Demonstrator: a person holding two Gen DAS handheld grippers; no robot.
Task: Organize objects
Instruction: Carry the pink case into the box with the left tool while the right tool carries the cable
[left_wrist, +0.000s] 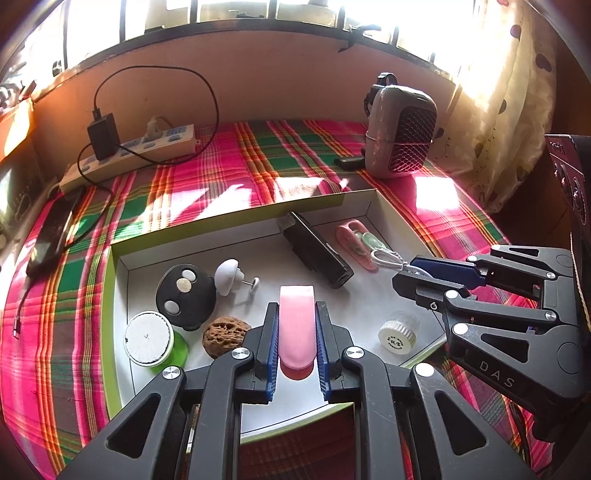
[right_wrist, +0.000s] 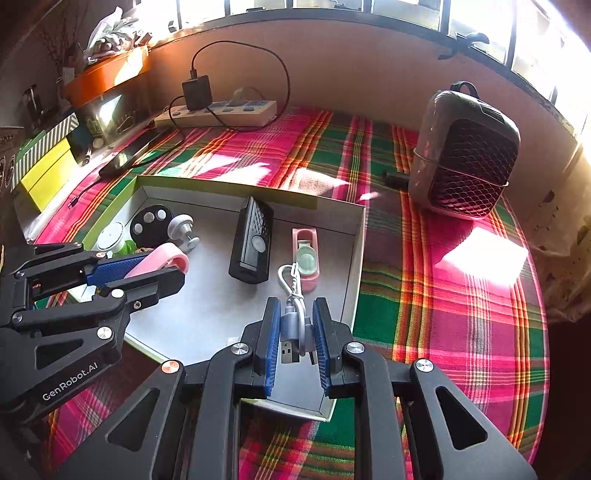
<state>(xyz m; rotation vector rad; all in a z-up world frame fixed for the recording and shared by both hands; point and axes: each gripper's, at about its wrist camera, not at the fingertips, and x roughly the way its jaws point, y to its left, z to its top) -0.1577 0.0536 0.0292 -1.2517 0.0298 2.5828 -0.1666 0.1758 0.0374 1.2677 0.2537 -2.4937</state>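
Sunlight from a barred window falls across a pink-and-green plaid tablecloth (right_wrist: 436, 295), where a shallow cardboard tray (left_wrist: 122, 258) with green outer walls holds an assortment of small household items. Over the tray's near side, the left gripper (left_wrist: 297, 343) is clamped on a pink rounded case (left_wrist: 296, 325), its blue pads pressed against both sides. Beside it, the right gripper (right_wrist: 295, 336) pinches a coiled grey USB cable (right_wrist: 293, 314), the plug end sitting between its pads and the loop reaching toward a pink holder (right_wrist: 306, 258) lying in the tray. Also in the tray are a black remote (right_wrist: 253, 243), a black disc (left_wrist: 185, 295) with three pale buttons, a walnut (left_wrist: 223, 336), a white mushroom-shaped knob (left_wrist: 229, 275), a green-based jar (left_wrist: 149, 339) and a small white-capped jar (left_wrist: 399, 332). Beyond the tray stand a grey mesh-fronted speaker (right_wrist: 465, 151) and a power strip (left_wrist: 129, 155).
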